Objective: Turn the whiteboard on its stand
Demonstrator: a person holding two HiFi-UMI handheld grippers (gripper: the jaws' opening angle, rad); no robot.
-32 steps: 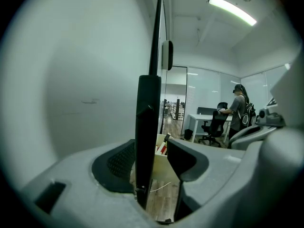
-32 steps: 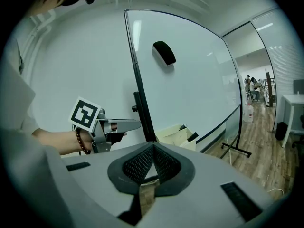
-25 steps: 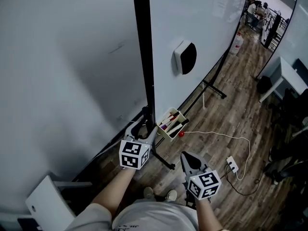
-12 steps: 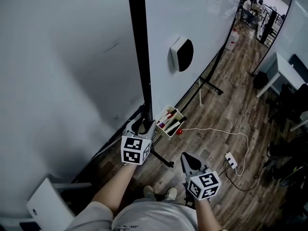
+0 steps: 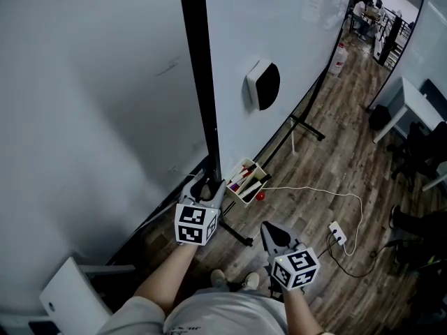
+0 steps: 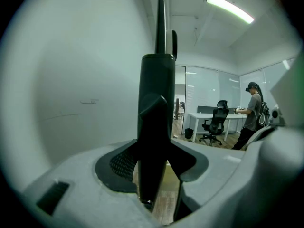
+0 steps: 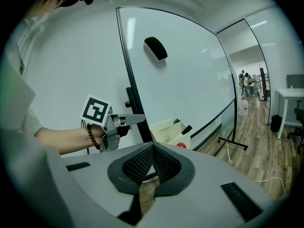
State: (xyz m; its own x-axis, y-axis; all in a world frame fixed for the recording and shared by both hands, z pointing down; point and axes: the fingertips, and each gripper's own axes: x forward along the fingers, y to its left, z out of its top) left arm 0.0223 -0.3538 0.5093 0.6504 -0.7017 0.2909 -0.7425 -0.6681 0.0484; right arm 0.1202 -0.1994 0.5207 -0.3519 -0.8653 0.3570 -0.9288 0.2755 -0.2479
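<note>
**Head view.** The whiteboard (image 5: 300,40) stands upright to the right of a black post (image 5: 198,82). An eraser (image 5: 262,84) is stuck on its face and a box of markers (image 5: 244,180) hangs at its lower corner. The left gripper (image 5: 205,187) reaches in low on the post. The right gripper (image 5: 269,230) hangs free above the wooden floor (image 5: 335,166), where a white cable (image 5: 314,195) trails. The top of the board and most of the stand's feet are cut off. I cannot tell whether the white expanse left of the post is a wall or a second board.

**Left gripper view.** The fingers are closed on the post. They stand fairly wide because the post fills the gap, with a pad against each side. The post looks smooth, so a twisting pull could let it slip through the pads. The pivot on which the board turns is not visible here.

**Right gripper view.** The fingers are pressed together with nothing between them. With only one gripper on the post, the board may swing unevenly. Tilting it would likely spill the box of markers. A small dark knob (image 7: 128,103) shows on the post just above the left gripper, and whether it locks the board is hard to make out. If it does, forcing the turn could shift the whole stand.
</note>
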